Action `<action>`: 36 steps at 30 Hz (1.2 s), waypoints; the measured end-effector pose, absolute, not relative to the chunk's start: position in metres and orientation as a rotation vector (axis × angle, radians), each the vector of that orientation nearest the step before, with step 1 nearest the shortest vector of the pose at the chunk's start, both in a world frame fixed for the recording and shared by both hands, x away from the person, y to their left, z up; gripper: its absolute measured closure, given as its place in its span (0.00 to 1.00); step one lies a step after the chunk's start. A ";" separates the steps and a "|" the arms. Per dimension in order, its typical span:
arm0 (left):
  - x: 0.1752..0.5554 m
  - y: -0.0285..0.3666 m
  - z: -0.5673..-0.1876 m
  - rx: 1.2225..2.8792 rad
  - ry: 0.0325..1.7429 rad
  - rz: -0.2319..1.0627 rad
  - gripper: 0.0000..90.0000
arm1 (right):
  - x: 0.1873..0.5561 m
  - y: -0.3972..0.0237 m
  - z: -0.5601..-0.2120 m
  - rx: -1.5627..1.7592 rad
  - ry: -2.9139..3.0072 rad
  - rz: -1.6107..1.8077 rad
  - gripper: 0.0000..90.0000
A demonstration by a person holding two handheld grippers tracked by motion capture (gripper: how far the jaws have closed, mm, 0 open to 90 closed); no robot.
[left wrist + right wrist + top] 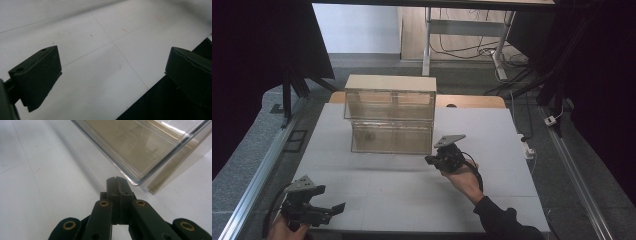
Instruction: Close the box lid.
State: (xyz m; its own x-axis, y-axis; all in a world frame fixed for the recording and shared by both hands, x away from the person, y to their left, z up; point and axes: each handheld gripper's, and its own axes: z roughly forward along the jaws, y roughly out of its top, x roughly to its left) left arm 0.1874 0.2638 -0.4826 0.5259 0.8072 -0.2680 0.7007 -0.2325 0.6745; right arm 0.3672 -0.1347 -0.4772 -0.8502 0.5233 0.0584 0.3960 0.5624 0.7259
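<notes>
A clear two-tier plastic box [389, 112] with a pale lid stands at the back middle of the white table [412, 190]. My right gripper [430, 160] is just off the box's lower right front corner, with its jaws pressed together and nothing between them. In the right gripper view the shut tips [117, 182] sit on the table surface, a short way from the box's rounded clear corner [136, 181]. At the table's front left corner, my left gripper [331, 199] is held far from the box. Its jaws are spread wide over bare tabletop [112, 72].
An aluminium rail [257, 180] runs along the table's left side. A wooden strip [472, 101] lies behind the box. Cables and a power strip [528, 147] lie on the floor at the right, and desk legs [428, 40] stand beyond the table.
</notes>
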 end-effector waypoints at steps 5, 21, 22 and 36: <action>0.187 0.264 -0.482 1.991 1.223 0.177 0.01 | 0.366 -0.136 -0.474 0.776 2.627 1.180 0.99; 0.187 0.263 -0.483 1.995 1.222 0.177 0.01 | 0.356 -0.139 -0.457 0.807 2.601 1.229 0.66; 0.187 0.263 -0.483 1.996 1.222 0.177 0.01 | 0.355 -0.140 -0.456 0.806 2.601 1.229 0.65; 0.187 0.263 -0.483 1.997 1.222 0.180 0.01 | 0.339 -0.153 -0.448 0.831 2.575 1.268 0.39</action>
State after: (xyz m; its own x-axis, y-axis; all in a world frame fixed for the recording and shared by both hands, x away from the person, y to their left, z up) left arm 0.1873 0.2631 -0.4828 0.5294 0.8075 -0.2603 0.6984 -0.2405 0.6742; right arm 0.3394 -0.1532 -0.4479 -0.8343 0.5417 0.1026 0.4116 0.4881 0.7696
